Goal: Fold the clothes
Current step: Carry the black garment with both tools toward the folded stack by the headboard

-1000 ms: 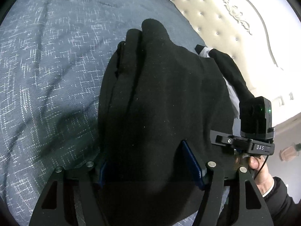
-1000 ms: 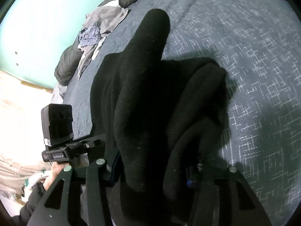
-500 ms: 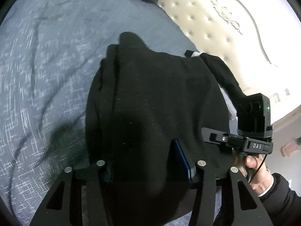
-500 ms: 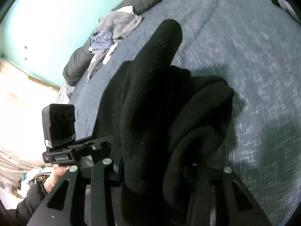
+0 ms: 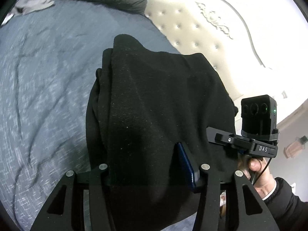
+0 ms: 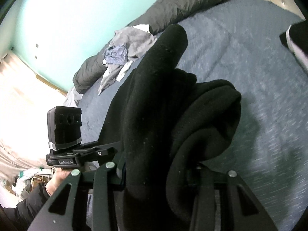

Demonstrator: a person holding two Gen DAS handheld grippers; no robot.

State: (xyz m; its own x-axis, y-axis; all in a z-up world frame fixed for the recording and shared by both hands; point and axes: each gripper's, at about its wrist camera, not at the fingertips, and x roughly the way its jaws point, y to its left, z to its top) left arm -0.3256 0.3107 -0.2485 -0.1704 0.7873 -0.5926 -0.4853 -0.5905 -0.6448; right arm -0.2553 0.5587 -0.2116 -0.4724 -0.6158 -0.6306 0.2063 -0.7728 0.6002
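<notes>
Black garment (image 5: 157, 104) bunched and pinched between both closed grippers, left (image 5: 148, 163) and right (image 6: 159, 171), raised above the blue bedspread (image 5: 42, 88); likely to unfold if either thick, uneven grip slipped.

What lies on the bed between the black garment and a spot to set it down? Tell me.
Nothing visible. The black garment hangs clamped in both hand-held grippers over bare blue bedspread; the clothes pile sits far off by the pillows.
</notes>
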